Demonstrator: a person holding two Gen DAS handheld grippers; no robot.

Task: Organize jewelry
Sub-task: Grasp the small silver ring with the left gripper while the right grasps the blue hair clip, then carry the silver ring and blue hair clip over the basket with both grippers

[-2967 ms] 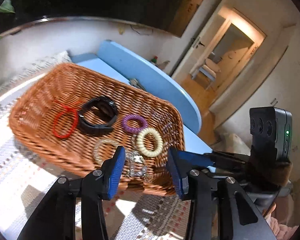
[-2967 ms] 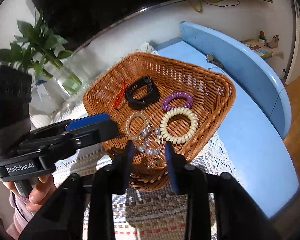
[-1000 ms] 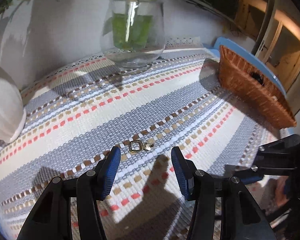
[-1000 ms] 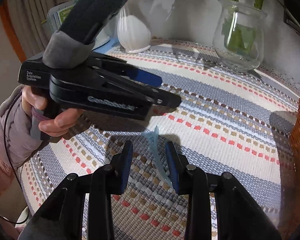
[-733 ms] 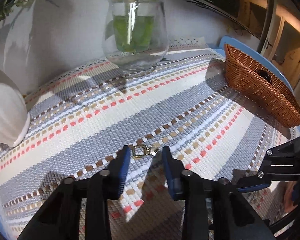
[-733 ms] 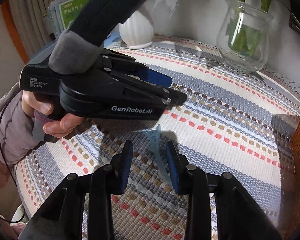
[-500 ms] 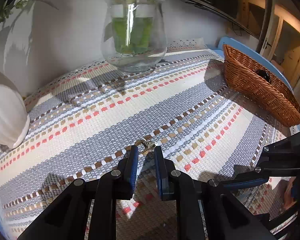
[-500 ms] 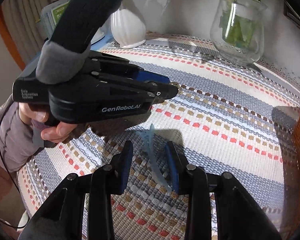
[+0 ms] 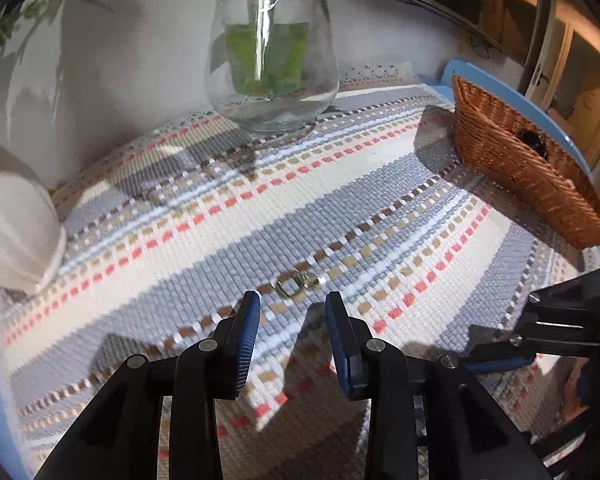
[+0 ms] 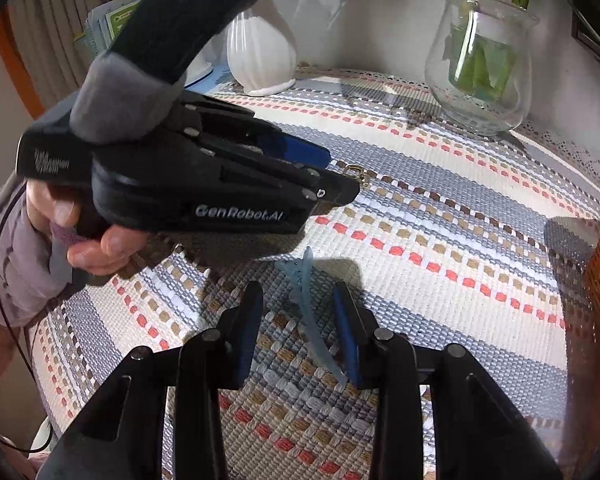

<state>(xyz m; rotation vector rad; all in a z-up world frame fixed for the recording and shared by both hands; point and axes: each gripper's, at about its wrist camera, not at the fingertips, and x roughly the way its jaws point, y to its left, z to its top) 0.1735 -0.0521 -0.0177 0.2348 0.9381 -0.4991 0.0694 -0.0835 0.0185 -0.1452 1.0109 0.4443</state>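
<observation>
A small gold earring (image 9: 298, 281) lies on the striped woven mat just ahead of my left gripper (image 9: 292, 310), which is open and empty with its fingertips either side of it. The earring also shows in the right wrist view (image 10: 358, 172) at the tip of the left gripper (image 10: 332, 178). My right gripper (image 10: 298, 308) is open, with a pale blue translucent hair clip (image 10: 306, 304) lying on the mat between its fingers. The wicker basket (image 9: 512, 164) stands at the right, a black band visible inside.
A glass vase with green stems (image 9: 270, 44) stands at the back of the mat. A white ribbed vase (image 10: 260, 56) stands at the far left. The right gripper's body (image 9: 560, 320) is low at the right of the left view.
The left gripper closed around the earring half a second ago, then opened again; the earring lies on the mat. Both grippers came from the basket to the mat. The right gripper stays over the clip.
</observation>
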